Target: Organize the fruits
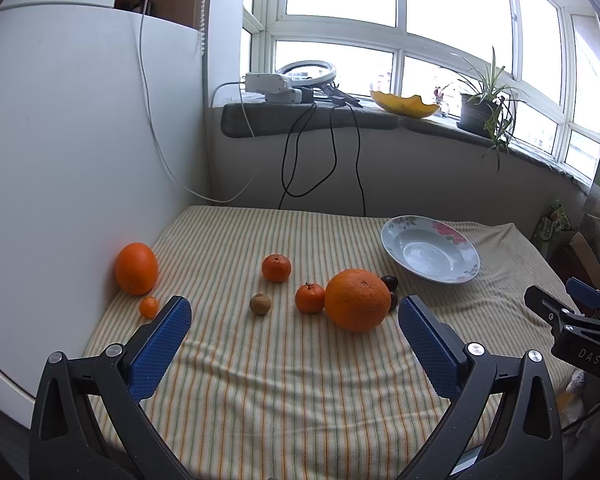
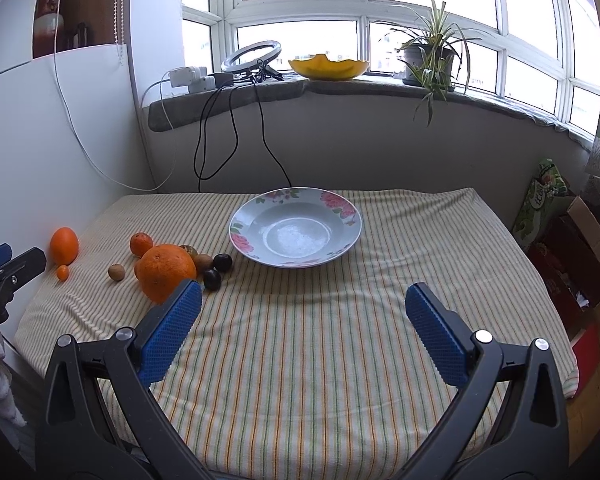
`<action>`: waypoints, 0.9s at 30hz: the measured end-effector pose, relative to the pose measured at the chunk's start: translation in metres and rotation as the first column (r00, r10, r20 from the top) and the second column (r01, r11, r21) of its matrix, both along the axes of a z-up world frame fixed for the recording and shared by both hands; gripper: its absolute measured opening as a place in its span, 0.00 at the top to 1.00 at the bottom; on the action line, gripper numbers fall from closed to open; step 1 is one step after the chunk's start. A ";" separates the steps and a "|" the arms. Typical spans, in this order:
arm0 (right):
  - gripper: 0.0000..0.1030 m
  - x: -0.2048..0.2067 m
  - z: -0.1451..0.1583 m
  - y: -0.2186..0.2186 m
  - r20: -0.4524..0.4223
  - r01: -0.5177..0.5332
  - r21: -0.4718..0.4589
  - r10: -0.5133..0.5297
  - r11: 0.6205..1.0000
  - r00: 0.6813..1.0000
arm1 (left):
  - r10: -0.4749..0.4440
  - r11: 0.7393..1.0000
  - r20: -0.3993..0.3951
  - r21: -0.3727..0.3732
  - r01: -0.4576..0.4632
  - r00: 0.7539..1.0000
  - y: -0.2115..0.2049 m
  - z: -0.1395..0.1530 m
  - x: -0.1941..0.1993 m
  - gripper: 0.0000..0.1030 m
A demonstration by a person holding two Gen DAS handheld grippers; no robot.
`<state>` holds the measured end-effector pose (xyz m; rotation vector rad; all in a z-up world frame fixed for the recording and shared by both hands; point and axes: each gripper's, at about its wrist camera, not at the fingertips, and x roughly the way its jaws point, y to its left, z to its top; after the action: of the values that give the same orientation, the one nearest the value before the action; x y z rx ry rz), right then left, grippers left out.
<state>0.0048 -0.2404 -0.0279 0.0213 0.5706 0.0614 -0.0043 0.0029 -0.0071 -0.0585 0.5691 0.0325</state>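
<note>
1. Left gripper [image 1: 294, 318]: jaws spread wide, nothing held, hovering low over the striped cloth [image 1: 284, 380] that covers the surface.
2. Right gripper [image 2: 302, 306]: jaws likewise spread and empty, aimed toward the floral plate [image 2: 342, 216].
3. Plate: empty, resting flat on the cloth toward the far side, well apart from most of the fruit.
4. Fruit, all loose on the cloth left of the plate:
   - large orange [image 1: 358, 300] nearest the left gripper, touching a small mandarin [image 1: 310, 298] on its left;
   - second mandarin [image 1: 276, 267] just behind, standing apart;
   - small brown fruit [image 1: 260, 304], probably a kiwi, in front of that mandarin;
   - oval orange [image 1: 136, 268] against the white panel [image 1: 80, 140], tiny orange fruit [image 1: 149, 306] just beside it;
   - dark round fruits [image 2: 216, 272] tucked behind the large orange, seen clearly only from the right wrist.
5. Judged stage: start of task; nothing yet on the plate.
6. Recommended for the first pick: take the large orange with the left gripper, since it sits closest and blocks access to the dark fruits.
7. Centre the jaws across the widest part, descend until pads sit level with the middle, then close gently.
8. Risk: nudging the touching mandarin or rolling the dark fruits; approach from above, not from the side.
9. Release low over the plate's well to prevent rolling off the rim.
</note>
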 end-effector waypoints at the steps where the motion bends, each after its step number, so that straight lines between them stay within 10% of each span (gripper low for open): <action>1: 0.00 0.000 0.000 0.001 0.000 -0.002 0.001 0.002 1.000 1.000 | 0.000 1.000 0.000 0.000 0.000 1.000 0.000 0.000 0.000 0.00; 27: 0.00 0.002 -0.006 0.002 -0.002 -0.017 0.011 0.017 1.000 1.000 | -0.008 1.000 0.001 -0.003 0.008 1.000 0.000 -0.001 0.000 0.00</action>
<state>0.0067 -0.2388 -0.0341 0.0275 0.5730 0.0811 -0.0040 0.0027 -0.0078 -0.0597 0.5683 0.0238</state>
